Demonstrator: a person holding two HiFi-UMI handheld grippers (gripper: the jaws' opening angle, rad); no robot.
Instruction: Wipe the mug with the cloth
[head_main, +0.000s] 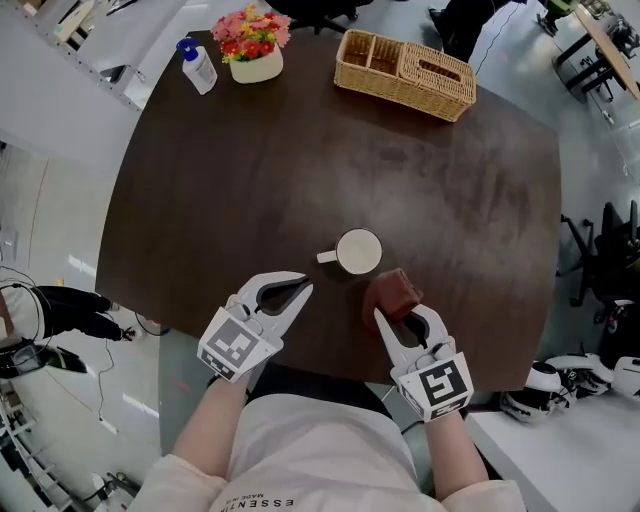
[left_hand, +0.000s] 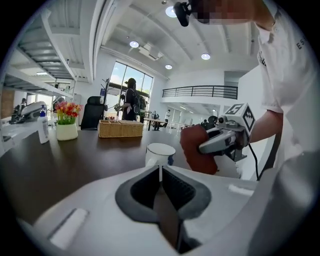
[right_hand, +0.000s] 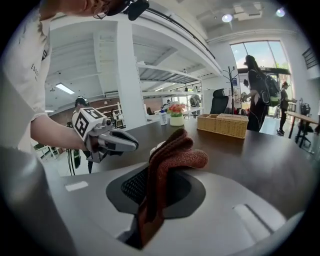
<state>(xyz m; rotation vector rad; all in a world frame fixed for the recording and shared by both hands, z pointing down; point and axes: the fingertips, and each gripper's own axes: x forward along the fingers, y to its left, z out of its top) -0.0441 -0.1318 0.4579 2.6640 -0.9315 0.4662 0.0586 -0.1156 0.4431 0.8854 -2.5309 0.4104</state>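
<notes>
Just short of mug, right gripper pinching cloth — left gripper closed, empty.

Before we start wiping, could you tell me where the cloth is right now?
In the head view, the brown cloth is pinched in the right gripper, just right of the white mug.

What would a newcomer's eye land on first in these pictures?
The white mug stands alone near the front edge of the dark brown table. Just right of it, the right claw is shut on a bunched reddish-brown cloth, while the left claw hangs shut and empty on the mug's left. At the far edge sit a wicker basket and a pot of flowers.
</notes>
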